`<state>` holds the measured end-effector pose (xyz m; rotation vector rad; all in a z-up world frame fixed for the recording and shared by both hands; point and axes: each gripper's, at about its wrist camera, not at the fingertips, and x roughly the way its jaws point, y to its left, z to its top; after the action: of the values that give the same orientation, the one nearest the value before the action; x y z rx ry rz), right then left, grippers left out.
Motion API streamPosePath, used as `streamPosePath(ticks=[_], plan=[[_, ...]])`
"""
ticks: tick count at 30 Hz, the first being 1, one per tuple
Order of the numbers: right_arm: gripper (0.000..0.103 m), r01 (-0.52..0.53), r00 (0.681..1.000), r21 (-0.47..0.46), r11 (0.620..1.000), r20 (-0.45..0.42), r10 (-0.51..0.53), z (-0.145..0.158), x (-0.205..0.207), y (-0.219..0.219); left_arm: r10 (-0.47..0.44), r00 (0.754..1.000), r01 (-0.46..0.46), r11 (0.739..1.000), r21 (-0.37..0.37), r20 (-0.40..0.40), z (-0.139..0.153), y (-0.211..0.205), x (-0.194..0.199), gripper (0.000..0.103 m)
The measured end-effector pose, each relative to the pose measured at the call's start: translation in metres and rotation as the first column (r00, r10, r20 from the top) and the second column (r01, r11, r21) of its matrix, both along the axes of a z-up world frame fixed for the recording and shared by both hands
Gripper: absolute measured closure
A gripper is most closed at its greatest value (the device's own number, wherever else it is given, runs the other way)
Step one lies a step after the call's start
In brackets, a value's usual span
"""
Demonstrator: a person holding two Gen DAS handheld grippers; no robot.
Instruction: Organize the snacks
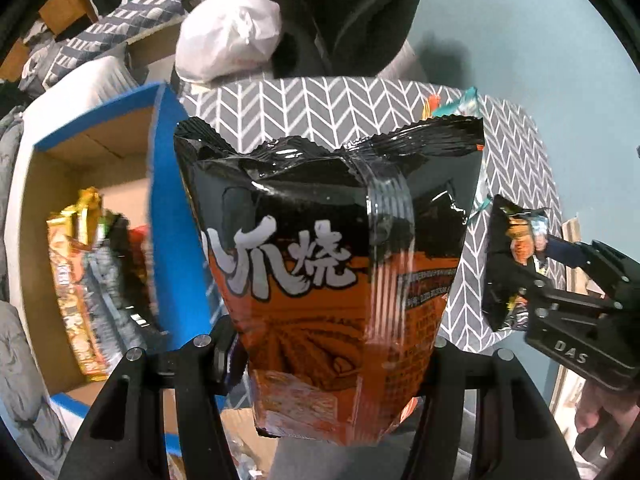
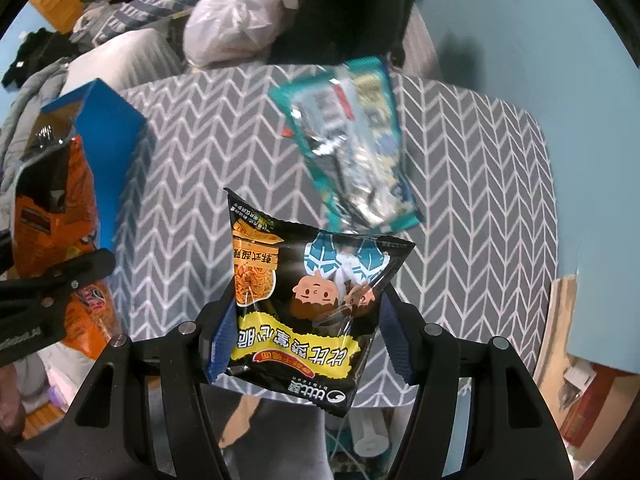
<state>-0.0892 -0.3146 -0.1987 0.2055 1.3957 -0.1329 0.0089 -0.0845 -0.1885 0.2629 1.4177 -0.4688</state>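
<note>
My left gripper (image 1: 332, 356) is shut on a large black and orange snack bag (image 1: 328, 240), which hangs above the table beside a blue cardboard box (image 1: 168, 160). The same bag (image 2: 52, 208) and the left gripper (image 2: 48, 292) show at the left edge of the right wrist view. My right gripper (image 2: 308, 340) is shut on a small black noodle snack packet (image 2: 308, 300) with yellow lettering, its blue pads pressing both sides. That packet (image 1: 516, 260) and the right gripper (image 1: 536, 280) appear at the right of the left wrist view. A teal and silver packet (image 2: 352, 140) lies on the table.
The table wears a grey chevron cloth (image 2: 480, 200). The blue box (image 2: 108, 120) stands at its left edge with several snack packs (image 1: 80, 280) inside. A white plastic bag (image 1: 228, 40) and bedding lie behind the table. A light blue floor surrounds it.
</note>
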Motion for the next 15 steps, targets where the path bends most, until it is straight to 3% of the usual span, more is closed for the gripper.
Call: streamPosePath(ticks=[15], plan=[[0.04, -0.149, 0.987, 0.051, 0.987, 0.071, 0.145, 0.035, 0.042, 0.076, 0.149, 0.988, -0.146, 0.988, -0.05, 0.048, 0.056, 0.084, 0.011, 0.043]])
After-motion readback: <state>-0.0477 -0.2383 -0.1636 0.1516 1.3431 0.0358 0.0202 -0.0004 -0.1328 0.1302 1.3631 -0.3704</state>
